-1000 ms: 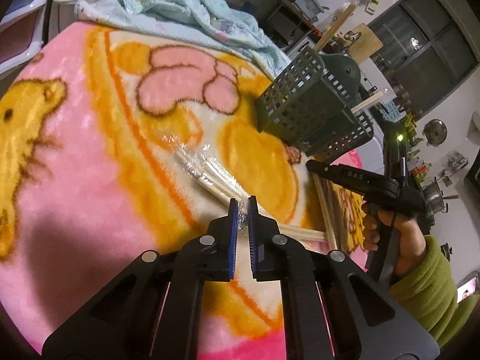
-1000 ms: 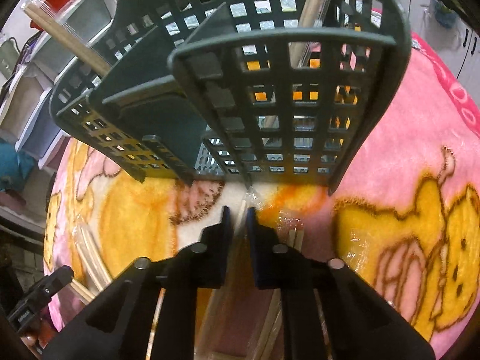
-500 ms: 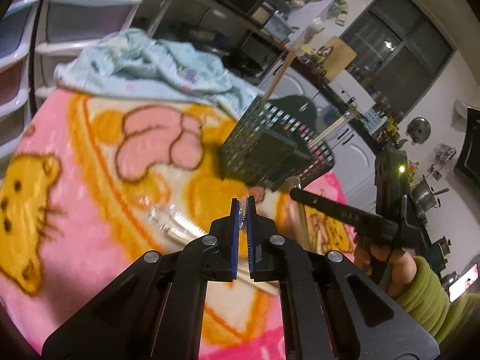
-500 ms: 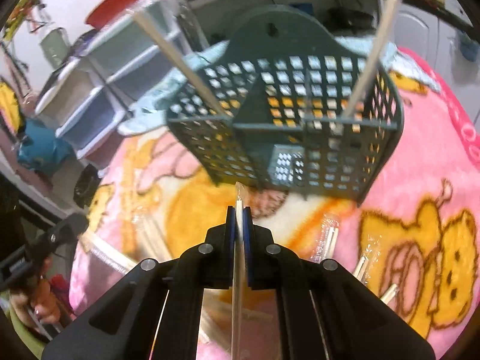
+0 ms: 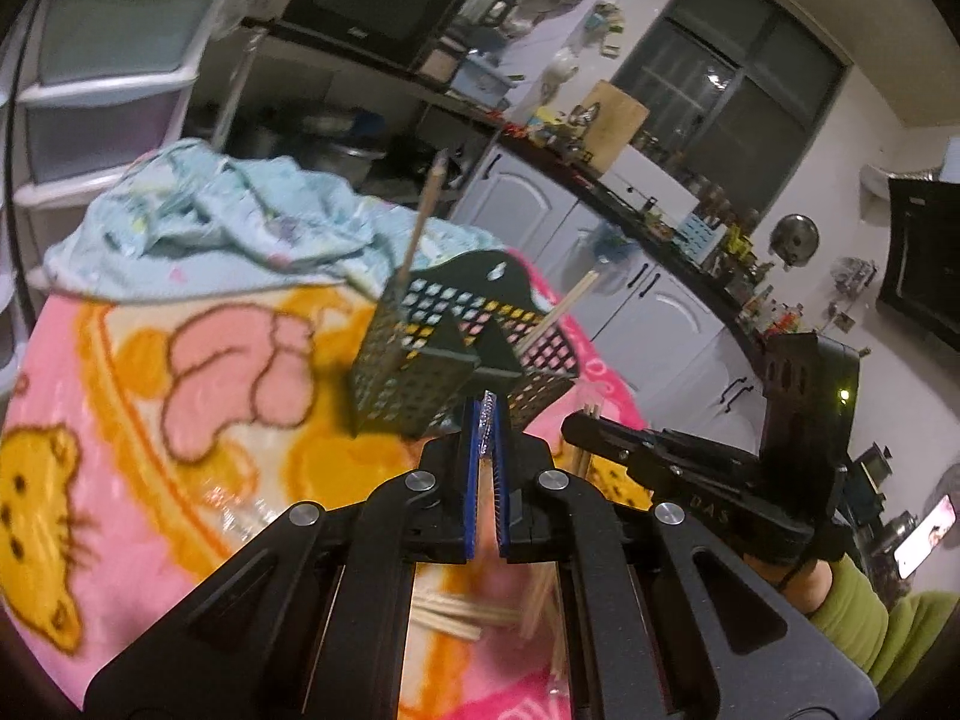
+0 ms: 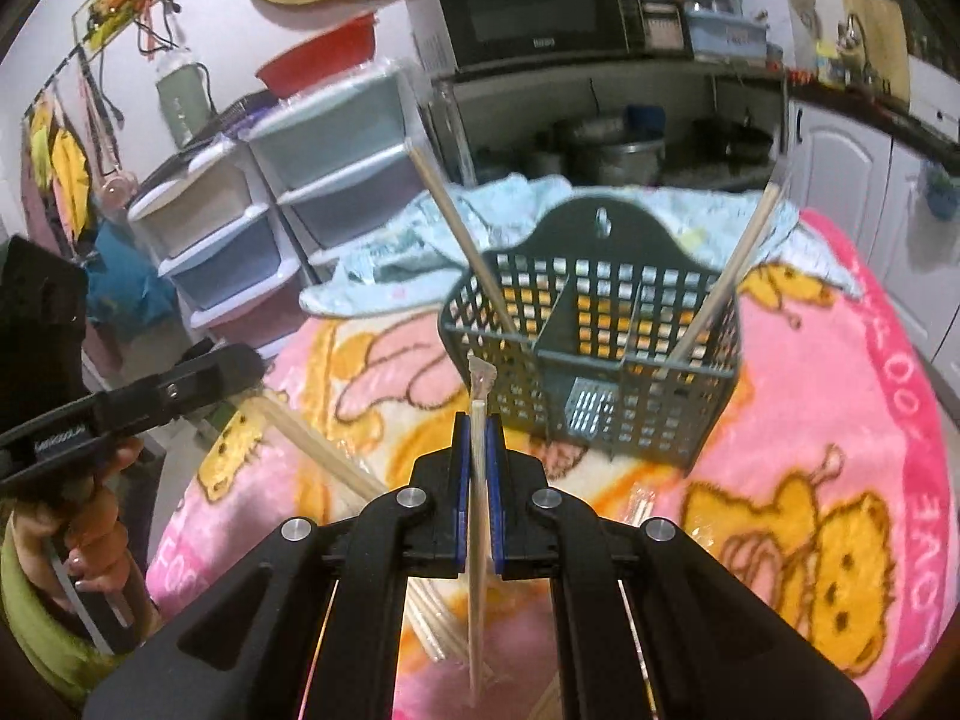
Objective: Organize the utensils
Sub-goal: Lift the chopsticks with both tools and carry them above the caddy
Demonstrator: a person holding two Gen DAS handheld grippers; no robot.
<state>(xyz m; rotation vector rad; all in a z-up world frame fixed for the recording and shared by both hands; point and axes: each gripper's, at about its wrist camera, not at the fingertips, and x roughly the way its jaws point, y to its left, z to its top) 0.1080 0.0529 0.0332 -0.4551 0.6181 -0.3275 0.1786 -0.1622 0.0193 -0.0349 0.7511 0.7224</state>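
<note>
Little writing can be read. The right hand-held gripper's arm, seen from the left wrist view, carries faint raised letters that look like "DAS"; the left one, seen from the right wrist view, bears a small white label too blurred to read. The pink blanket (image 6: 840,372) has red characters woven along its right edge, and the microwave (image 6: 534,0) shows a small brand mark, neither legible.

The left hand-held gripper (image 5: 487,414) is clamped on the crinkled end of a clear wrapper (image 5: 487,405); what the wrapper holds is hidden behind the jaws. The right hand-held gripper (image 6: 478,426) is clamped on a wrapped pair of chopsticks (image 6: 478,510), which runs upright between its pads, the wrapper's tip poking out above them.

The dark green utensil basket (image 6: 636,396) stands on the blanket toward its far edge, in front of a crumpled light-blue cloth (image 5: 204,228). One chopstick leans out of each end compartment.

Only the right wrist view shows the basket's inner dividers from above, the stacked plastic drawers (image 6: 270,222) and the person's hand (image 6: 90,534) on the left tool's handle. Only the left wrist view shows the dark window (image 5: 738,96), the cluttered counter below it and the green sleeve (image 5: 864,618). Loose wrapped chopsticks (image 5: 456,612) lie on the blanket near its front edge.
</note>
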